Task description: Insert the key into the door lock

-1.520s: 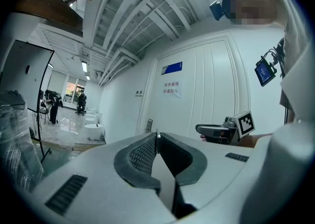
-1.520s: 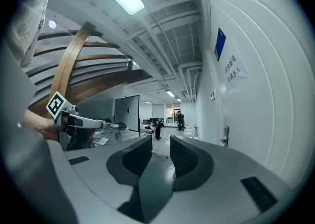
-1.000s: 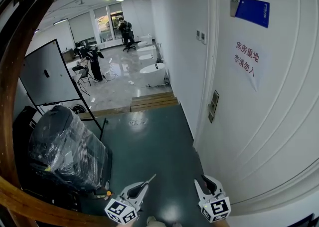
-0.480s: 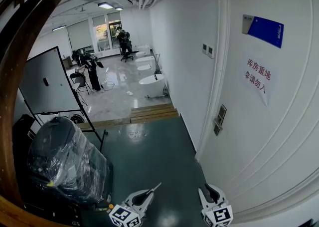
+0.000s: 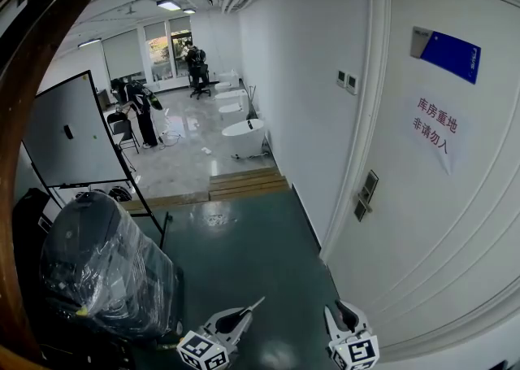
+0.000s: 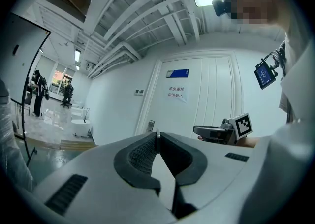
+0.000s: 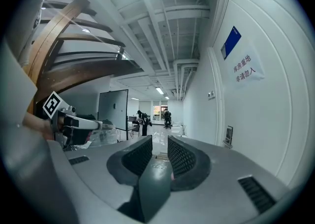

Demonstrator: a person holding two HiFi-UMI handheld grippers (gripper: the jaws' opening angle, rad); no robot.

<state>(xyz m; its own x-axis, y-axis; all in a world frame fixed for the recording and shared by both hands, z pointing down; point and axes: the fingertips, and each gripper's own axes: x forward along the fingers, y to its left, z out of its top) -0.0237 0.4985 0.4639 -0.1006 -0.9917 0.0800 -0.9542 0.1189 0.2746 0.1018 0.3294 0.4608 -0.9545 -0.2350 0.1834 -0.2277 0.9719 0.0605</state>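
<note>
The white door (image 5: 439,222) fills the right of the head view, and its small metal lock plate (image 5: 365,195) sits on the door's left edge. My left gripper (image 5: 246,312) is low in that view, shut on a thin silver key (image 5: 257,304) that sticks out ahead toward the corridor. In the left gripper view the pads of the left gripper (image 6: 157,135) pinch the key blade (image 6: 157,132), with the lock plate (image 6: 150,126) far beyond. My right gripper (image 5: 341,310) hangs beside the door, open and empty. The right gripper (image 7: 160,142) shows a clear gap; the lock plate (image 7: 229,134) lies to its right.
A plastic-wrapped black bundle (image 5: 97,263) and a whiteboard on a stand (image 5: 73,137) line the left of the green floor. Wooden steps (image 5: 248,183) lead up to a bright hall with people in the distance. A curved wooden beam (image 5: 20,141) runs down the left. The door carries a blue plaque (image 5: 447,53) and a paper notice (image 5: 435,131).
The view has advanced along the corridor: the door and its lock plate look nearer and have slid right and down. Both grippers travelled along with it, their jaws unchanged.
</note>
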